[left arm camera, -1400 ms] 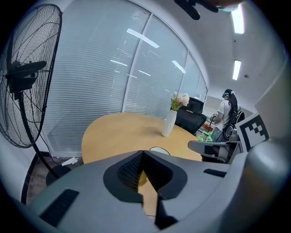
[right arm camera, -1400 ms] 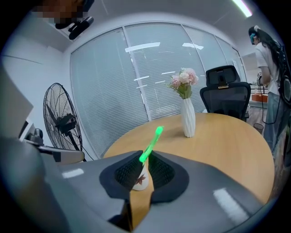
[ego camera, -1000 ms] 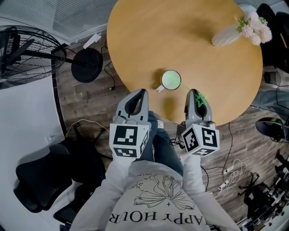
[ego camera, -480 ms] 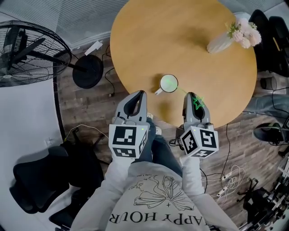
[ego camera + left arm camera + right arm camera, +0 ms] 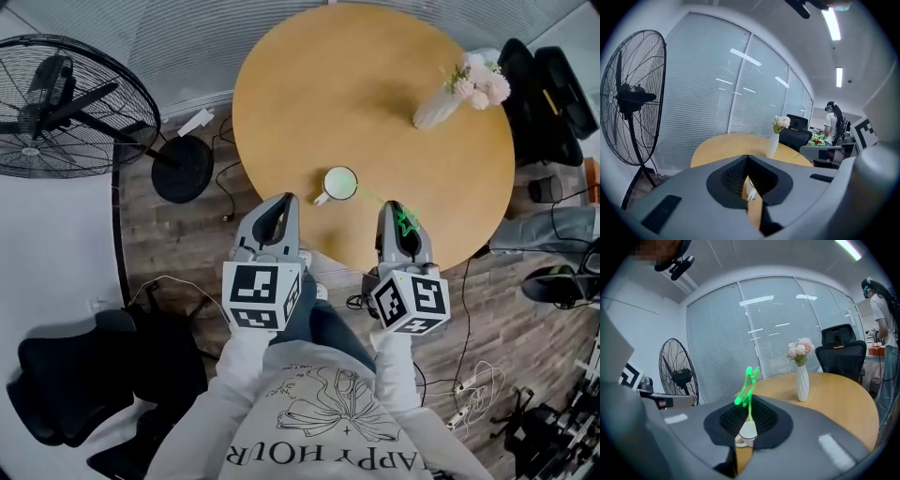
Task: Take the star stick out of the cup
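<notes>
— So, what could go wrong from here?

— Your right tool [image 5: 394,210] is clamped on the star stick [image 5: 407,223], just below the green star. The thin shaft runs down toward the cup [image 5: 339,183] on the table [image 5: 375,84]. That rod is very slim, so I'd judge it could pivot or slip between the pads if you swing it sideways fast. If the lower tip hasn't fully cleared the rim, pulling toward yourself could catch it and tip the cup, which nothing is steadying.

— My left isn't helping?

— No. Your left tool [image 5: 286,201] is closed on nothing, near the table's edge and well apart from the cup.

— Which view should I trust?

— Your head view gives the layout: the cup on the near part of the table, the vase of flowers [image 5: 441,105] on the far side, and the star over your right tool. It can't tell you whether the tip is out. The right gripper view looks along the jaws and shows the shaft pinched between them. Its lower end seems to be over the cup's mouth, probably above it, though you can't be sure. The left gripper view shows only its own closed jaws and the star off to the side.
</notes>
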`<state>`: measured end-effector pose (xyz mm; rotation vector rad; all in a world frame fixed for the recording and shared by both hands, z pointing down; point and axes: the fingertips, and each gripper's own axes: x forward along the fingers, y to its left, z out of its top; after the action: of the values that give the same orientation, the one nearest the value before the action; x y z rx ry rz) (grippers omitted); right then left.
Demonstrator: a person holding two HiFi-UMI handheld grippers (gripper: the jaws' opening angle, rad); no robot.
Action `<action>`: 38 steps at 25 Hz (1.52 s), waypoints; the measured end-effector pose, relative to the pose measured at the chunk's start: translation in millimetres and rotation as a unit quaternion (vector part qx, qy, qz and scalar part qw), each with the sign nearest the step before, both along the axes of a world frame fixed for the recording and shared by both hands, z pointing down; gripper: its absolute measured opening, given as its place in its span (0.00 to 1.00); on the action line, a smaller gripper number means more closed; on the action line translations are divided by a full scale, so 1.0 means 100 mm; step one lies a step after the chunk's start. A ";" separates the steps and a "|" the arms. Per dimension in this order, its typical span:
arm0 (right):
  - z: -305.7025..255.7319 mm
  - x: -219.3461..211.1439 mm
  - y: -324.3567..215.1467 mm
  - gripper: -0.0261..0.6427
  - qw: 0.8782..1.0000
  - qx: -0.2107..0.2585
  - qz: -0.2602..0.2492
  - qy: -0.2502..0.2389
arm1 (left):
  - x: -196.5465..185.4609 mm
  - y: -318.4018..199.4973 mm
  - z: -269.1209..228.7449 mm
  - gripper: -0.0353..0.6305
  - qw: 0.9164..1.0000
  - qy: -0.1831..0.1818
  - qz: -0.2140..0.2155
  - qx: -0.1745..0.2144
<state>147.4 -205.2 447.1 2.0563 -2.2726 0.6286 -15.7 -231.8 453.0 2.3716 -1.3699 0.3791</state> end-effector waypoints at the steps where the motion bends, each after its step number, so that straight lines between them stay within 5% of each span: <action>1: -0.05 0.00 0.00 0.08 1.000 0.006 0.000 0.001 | 0.00 0.01 -0.04 0.06 1.000 0.001 -0.002 0.005; 38: -1.43 0.00 0.04 0.08 0.987 0.158 -0.025 0.024 | -0.23 0.11 -1.31 0.06 0.989 0.020 -0.050 0.140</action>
<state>147.1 -201.7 304.5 2.0997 -2.5242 0.2225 -38.8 -220.8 321.7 2.5007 -1.6070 0.1166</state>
